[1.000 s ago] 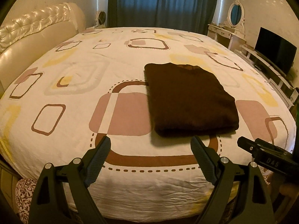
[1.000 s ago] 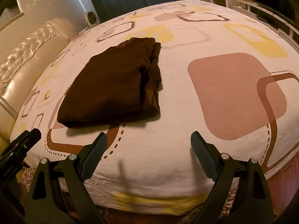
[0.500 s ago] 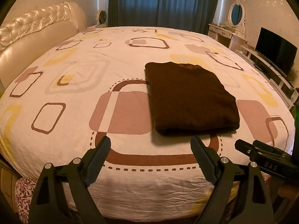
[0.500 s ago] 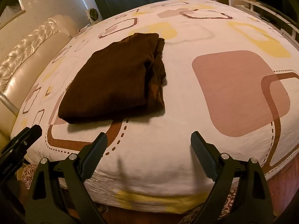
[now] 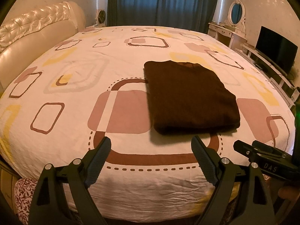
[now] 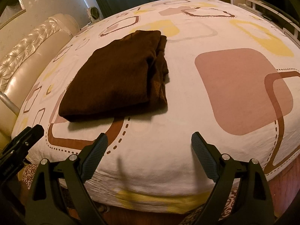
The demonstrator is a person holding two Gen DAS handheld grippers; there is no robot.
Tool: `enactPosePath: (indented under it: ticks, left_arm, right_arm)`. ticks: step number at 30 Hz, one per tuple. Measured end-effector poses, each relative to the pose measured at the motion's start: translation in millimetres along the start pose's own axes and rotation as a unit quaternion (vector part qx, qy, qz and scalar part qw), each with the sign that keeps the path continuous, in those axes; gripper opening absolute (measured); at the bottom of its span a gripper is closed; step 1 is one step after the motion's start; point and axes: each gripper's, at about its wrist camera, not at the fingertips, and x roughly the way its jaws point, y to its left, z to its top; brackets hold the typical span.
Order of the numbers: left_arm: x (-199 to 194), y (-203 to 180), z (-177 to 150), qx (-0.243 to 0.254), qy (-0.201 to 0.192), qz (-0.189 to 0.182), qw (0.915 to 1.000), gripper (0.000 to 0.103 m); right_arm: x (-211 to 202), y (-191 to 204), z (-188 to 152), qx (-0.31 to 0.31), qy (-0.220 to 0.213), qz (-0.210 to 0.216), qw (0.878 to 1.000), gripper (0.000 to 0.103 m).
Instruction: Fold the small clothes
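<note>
A dark brown garment [image 5: 189,97] lies folded into a flat rectangle on the patterned bedsheet [image 5: 75,75]. In the right wrist view the same brown garment [image 6: 118,78] shows stacked layers along its right edge. My left gripper [image 5: 151,146] hangs open over the bed's near edge, just short of the garment's front fold, nothing between its fingers. My right gripper [image 6: 149,140] is open too, to the right of the garment's near corner and apart from it. Each gripper's body shows at the side of the other's view.
A padded cream headboard [image 5: 33,28] runs along the left. Dark curtains [image 5: 161,1] hang behind the bed. A white dressing table with an oval mirror [image 5: 236,13] and a black TV [image 5: 275,46] on a low stand line the right wall.
The right wrist view has shifted slightly, so the garment sits a little lower and nearer in it. The left gripper and the garment have not moved.
</note>
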Motion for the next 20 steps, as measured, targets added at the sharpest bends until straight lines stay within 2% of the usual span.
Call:
enactPosePath:
  ticks: [8,11,14,17,20]
  left_arm:
    - [-5,-9,-1,0.018,-0.025,0.032,0.999,0.091]
    - [-10,-7,1,0.015,-0.046,-0.004,0.9988,0.091]
    - [-8,2,17,-0.002,-0.037,-0.029,0.9989,0.091]
    - [-1,27,47,-0.025,-0.041,-0.015,0.9987,0.091]
    - [31,60,92,-0.037,-0.038,0.028,0.9982,0.091]
  right_arm:
    - [3,0,-2,0.001,0.003,0.002,1.0,0.091]
    - [4,0,-3,0.001,0.003,0.003,1.0,0.091]
    - [2,-1,-2,0.008,0.001,0.012,1.0,0.091]
    - [-7,-8,13,0.023,-0.015,0.025,0.999,0.091]
    - [-6,-22,45,0.035,-0.037,0.014,0.999,0.093]
